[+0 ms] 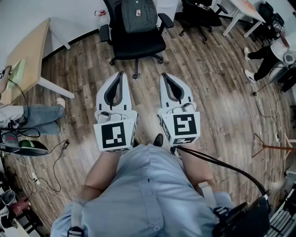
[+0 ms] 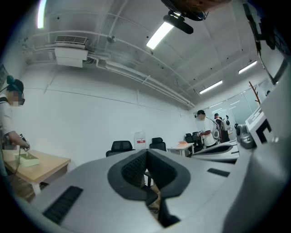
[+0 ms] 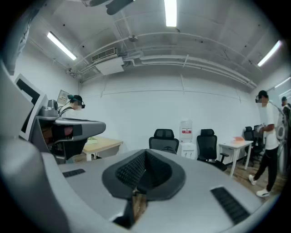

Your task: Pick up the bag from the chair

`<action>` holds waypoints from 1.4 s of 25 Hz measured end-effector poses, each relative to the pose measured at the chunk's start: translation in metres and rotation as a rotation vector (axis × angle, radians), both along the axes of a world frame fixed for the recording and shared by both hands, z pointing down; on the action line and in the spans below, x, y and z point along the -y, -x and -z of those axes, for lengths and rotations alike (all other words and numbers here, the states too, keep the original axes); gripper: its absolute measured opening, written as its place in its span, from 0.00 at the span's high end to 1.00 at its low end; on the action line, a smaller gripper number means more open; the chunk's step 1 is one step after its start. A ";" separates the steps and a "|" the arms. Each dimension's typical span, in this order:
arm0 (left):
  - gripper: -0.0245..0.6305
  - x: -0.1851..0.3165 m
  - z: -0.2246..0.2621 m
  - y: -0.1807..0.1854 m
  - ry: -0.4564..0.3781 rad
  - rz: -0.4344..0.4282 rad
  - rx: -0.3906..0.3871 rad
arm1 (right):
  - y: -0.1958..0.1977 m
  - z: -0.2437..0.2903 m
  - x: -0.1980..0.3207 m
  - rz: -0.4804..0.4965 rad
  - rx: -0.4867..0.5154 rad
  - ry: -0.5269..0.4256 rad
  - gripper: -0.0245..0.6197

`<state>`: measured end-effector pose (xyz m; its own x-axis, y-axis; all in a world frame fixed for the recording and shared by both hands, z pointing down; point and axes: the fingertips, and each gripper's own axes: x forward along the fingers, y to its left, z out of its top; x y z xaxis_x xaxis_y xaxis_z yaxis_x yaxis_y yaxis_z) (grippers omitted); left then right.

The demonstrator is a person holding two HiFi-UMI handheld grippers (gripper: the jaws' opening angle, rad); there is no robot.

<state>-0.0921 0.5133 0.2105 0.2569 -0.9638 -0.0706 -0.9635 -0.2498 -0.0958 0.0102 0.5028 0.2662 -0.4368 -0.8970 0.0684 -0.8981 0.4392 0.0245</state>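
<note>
Two hand-held grippers closed, left (image 1: 121, 74), right (image 1: 163, 75); bare floor (image 1: 199, 69) before chair (image 1: 138, 45), bag (image 1: 138, 16).

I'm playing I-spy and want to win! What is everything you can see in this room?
bag: one, grey, on the near chair, leaning against its back
near chair: one, black, straight ahead of the tongs
far chair: one, black, top right
wooden table: one, light brown, left
white table: one, top right corner
water cooler: one, white, by the far wall
floor: brown wood planks
other people: two, one sitting at the left edge, one at the right edge
left tongs: white with black pads, shut, empty, held level
right tongs: same, beside the left
shirt: one, light blue, on the person holding the tongs
</note>
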 end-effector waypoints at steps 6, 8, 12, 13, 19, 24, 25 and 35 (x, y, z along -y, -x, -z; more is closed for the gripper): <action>0.96 0.005 -0.012 -0.013 0.003 -0.001 0.043 | -0.017 -0.001 0.006 0.003 0.007 0.002 0.96; 0.96 0.006 -0.015 -0.018 0.013 0.002 0.059 | -0.024 -0.002 0.008 0.005 0.012 0.005 0.96; 0.96 0.013 -0.019 -0.032 0.015 0.011 0.067 | -0.039 -0.005 0.015 0.021 0.032 0.009 0.96; 0.96 0.015 -0.019 -0.036 0.015 0.013 0.066 | -0.044 -0.005 0.018 0.025 0.040 0.011 0.96; 0.96 0.026 -0.023 -0.064 0.038 0.012 0.070 | -0.080 -0.010 0.038 -0.006 0.042 0.031 0.96; 0.96 0.049 -0.033 -0.067 0.063 0.021 0.076 | -0.093 -0.022 0.061 -0.026 0.044 0.049 0.96; 0.96 0.057 -0.037 -0.065 0.066 0.022 0.073 | -0.091 -0.026 0.068 -0.027 0.041 0.053 0.96; 0.96 0.197 -0.051 -0.020 0.093 0.003 0.010 | -0.040 -0.040 0.198 -0.036 -0.002 0.082 0.96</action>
<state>-0.0725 0.3162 0.2611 0.2544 -0.9668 0.0216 -0.9634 -0.2554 -0.0821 0.0506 0.3048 0.3059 -0.4037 -0.9036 0.1434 -0.9135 0.4068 -0.0080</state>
